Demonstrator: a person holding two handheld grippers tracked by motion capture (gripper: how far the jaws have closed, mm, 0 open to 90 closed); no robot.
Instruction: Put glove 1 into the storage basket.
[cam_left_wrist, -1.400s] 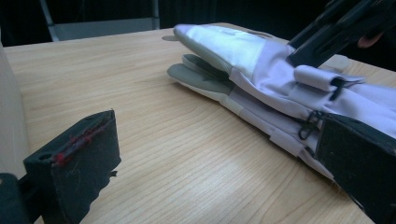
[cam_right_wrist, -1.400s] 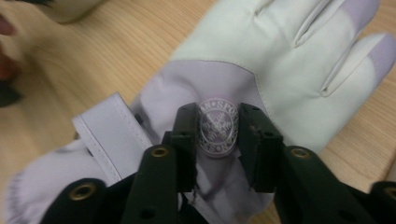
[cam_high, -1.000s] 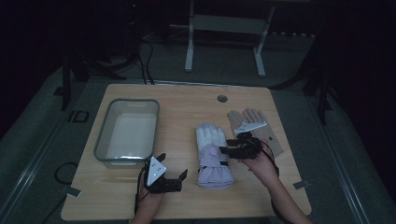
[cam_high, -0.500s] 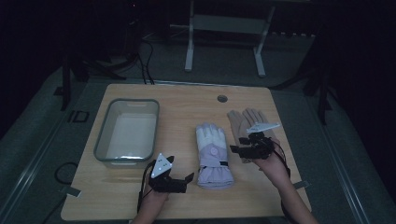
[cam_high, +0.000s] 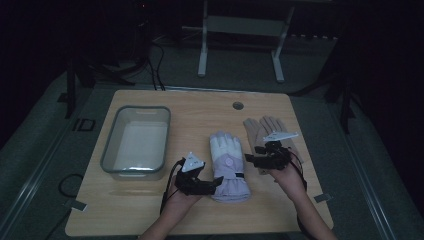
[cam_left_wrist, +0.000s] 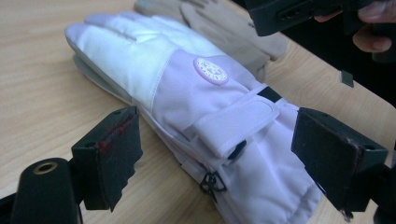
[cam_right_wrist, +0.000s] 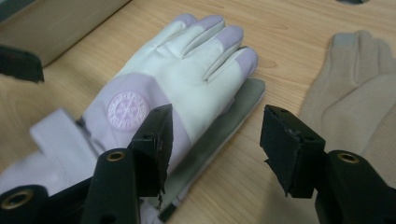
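A white and lilac ski glove (cam_high: 227, 162) lies in the middle of the table, fingers pointing away, on a second glove with a grey palm (cam_right_wrist: 229, 116). My left gripper (cam_high: 206, 184) is open at the cuff's left side. In the left gripper view the strapped cuff (cam_left_wrist: 243, 121) lies between the open jaws of the left gripper (cam_left_wrist: 224, 158). My right gripper (cam_high: 257, 158) is open just right of the ski glove (cam_right_wrist: 187, 79). The right gripper (cam_right_wrist: 222, 147) hovers over the glove's right edge and bare wood. A tan glove pair (cam_high: 267, 131) lies under the right hand.
A clear plastic bin (cam_high: 112, 150) stands at the table's left, its wall (cam_right_wrist: 56, 23) seen past the ski glove. A round cable hole (cam_high: 238, 105) sits near the far edge. Bare wood runs along the front edge. The floor around the table is dark.
My left gripper has slid right, closer to the ski glove's cuff. The right gripper has shifted slightly between the ski glove and the tan gloves. The gloves have not moved.
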